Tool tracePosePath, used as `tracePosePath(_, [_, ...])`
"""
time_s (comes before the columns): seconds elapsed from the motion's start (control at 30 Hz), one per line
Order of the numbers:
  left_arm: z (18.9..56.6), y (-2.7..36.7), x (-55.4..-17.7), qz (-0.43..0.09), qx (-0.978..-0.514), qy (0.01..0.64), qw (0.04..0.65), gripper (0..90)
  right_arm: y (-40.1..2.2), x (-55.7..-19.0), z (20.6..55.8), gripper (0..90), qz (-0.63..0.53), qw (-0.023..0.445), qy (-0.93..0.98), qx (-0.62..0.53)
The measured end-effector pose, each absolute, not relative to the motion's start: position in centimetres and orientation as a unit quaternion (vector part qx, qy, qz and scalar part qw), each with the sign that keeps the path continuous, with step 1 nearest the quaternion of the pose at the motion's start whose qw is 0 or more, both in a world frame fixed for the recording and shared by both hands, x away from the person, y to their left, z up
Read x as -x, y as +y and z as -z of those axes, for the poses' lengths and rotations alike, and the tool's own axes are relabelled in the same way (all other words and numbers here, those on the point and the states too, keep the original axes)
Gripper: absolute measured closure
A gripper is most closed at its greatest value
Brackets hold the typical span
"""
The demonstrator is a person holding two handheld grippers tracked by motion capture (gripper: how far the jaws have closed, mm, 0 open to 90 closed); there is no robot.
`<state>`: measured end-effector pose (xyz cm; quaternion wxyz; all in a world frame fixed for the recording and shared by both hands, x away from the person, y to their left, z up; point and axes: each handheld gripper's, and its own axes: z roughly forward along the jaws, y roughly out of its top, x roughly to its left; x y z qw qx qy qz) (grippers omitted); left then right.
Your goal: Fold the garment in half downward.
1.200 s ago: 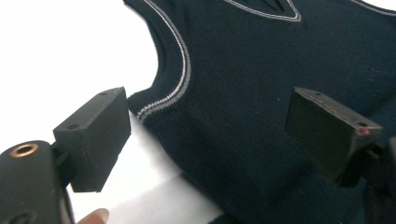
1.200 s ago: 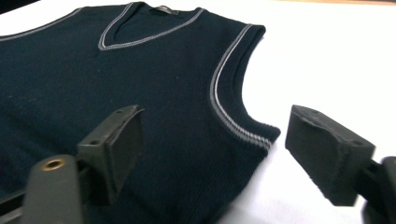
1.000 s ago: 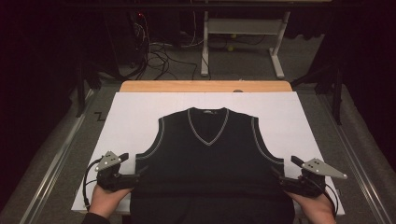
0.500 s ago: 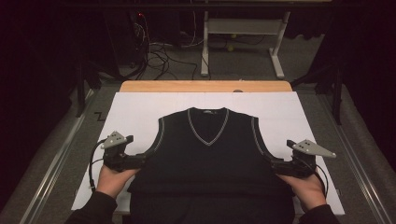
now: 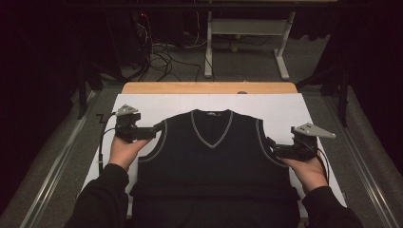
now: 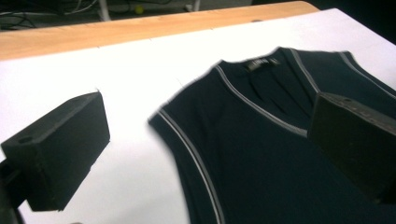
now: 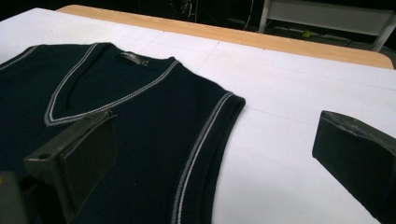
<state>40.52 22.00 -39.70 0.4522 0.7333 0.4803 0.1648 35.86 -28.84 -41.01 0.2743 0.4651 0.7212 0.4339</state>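
The vest (image 5: 212, 164) lies flat on the sheet (image 5: 285, 107) before me, collar at twelve o'clock, my left gripper (image 5: 151, 131) at its ten, my right gripper (image 5: 272, 147) at three.

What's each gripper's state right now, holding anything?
Left gripper: jaws open, holding nothing, at the vest.
Right gripper: jaws open, just been opening, nothing between them.

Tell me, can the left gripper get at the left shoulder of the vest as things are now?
Probably yes. The left gripper is open beside the vest's left shoulder, and nothing lies between them on the white sheet.
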Motion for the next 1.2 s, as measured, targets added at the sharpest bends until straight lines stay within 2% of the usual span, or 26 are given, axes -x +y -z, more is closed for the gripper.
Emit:
tracePosePath(0.23, [40.0,20.9,-44.0,-0.163,-0.74,0.487,0.434,0.0,-28.6,-37.2,41.2,0.9,-0.428,0.271,0.722,-0.472])
tracePosePath(0.33, [41.3,20.4,-45.3,-0.153,-0.745,0.502,0.411,0.0,-28.6,-37.4,41.3,1.1,-0.43,0.27,0.719,-0.474])
tracePosePath(0.57, [44.9,18.9,-47.3,-0.122,-0.755,0.532,0.364,6.4,-28.7,-37.7,41.6,1.3,-0.422,0.268,0.723,-0.477])
tracePosePath(0.7, [46.0,18.1,-47.8,-0.125,-0.753,0.55,0.339,14.1,-28.8,-38.0,41.8,1.7,-0.418,0.267,0.725,-0.479])
tracePosePath(0.77, [46.4,17.9,-47.9,-0.124,-0.75,0.561,0.328,22.2,-28.8,-38.2,42.0,1.9,-0.414,0.265,0.726,-0.481])
tracePosePath(0.83, [46.7,17.6,-48.0,-0.121,-0.751,0.564,0.321,23.2,-28.9,-38.3,42.1,2.0,-0.41,0.263,0.727,-0.484])
tracePosePath(0.9, [46.8,17.4,-48.0,-0.123,-0.755,0.564,0.312,30.0,-28.8,-38.4,42.3,2.2,-0.407,0.261,0.729,-0.484])
tracePosePath(1.07, [46.9,16.7,-47.6,-0.15,-0.763,0.557,0.291,36.2,-28.6,-38.5,42.4,2.8,-0.404,0.263,0.732,-0.482])
tracePosePath(1.2, [46.9,16.4,-47.2,-0.146,-0.765,0.551,0.301,51.4,-28.3,-38.7,42.6,3.5,-0.401,0.262,0.734,-0.482])
